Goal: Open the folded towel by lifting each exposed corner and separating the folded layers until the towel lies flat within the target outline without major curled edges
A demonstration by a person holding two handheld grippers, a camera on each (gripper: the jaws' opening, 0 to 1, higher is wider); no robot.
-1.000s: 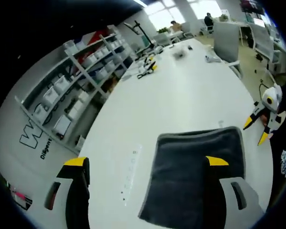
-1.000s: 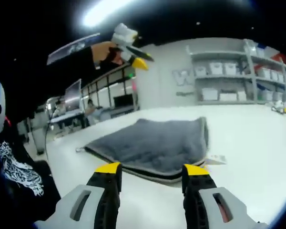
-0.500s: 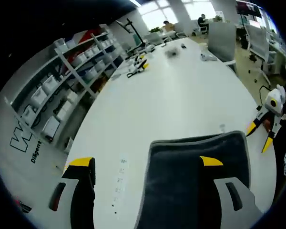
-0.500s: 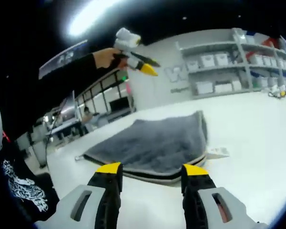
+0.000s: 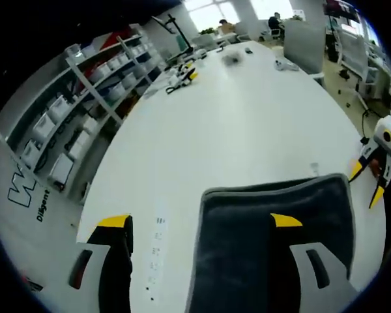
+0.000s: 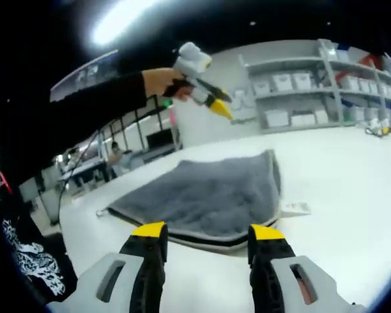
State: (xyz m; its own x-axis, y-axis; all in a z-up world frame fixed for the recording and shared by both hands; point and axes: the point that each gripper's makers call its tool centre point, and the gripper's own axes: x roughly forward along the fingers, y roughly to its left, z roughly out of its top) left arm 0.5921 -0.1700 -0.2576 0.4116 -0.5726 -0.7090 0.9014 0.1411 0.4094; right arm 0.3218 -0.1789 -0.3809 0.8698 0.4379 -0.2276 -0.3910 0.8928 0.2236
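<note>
While both grippers hover above the white table (image 5: pixel 247 130), the folded grey towel (image 5: pixel 274 241) lies flat on it, near the table's edge by the person. Left gripper (image 5: pixel 199 222) in the left gripper view: jaws wide apart, yellow tips, holding nothing; its right jaw sits over the towel, its left jaw over bare table beside a strip of small printed marks (image 5: pixel 158 244). Right gripper (image 5: pixel 373 182) comes in at the right edge of that view, yellow tips spread, just past the towel's far right corner.

Right gripper view: right gripper (image 6: pixel 206 229) jaws parted, nothing between them, tips just short of the towel (image 6: pixel 208 195) near edge (contact not visible, looks apart). Towel edge shows stacked layers with a paler trim. A small white tag (image 6: pixel 294 208) lies on the table (image 6: pixel 352 189) touching the towel's right corner. Left gripper (image 6: pixel 212 98) is held up in the air above the towel by a hand (image 6: pixel 161 81) in a dark sleeve, yellow tips pointing down to the right.

Background: shelving with white bins (image 5: pixel 85 111) along the wall, small items (image 5: pixel 182 77) at the table's far end, people seated far off near windows.
</note>
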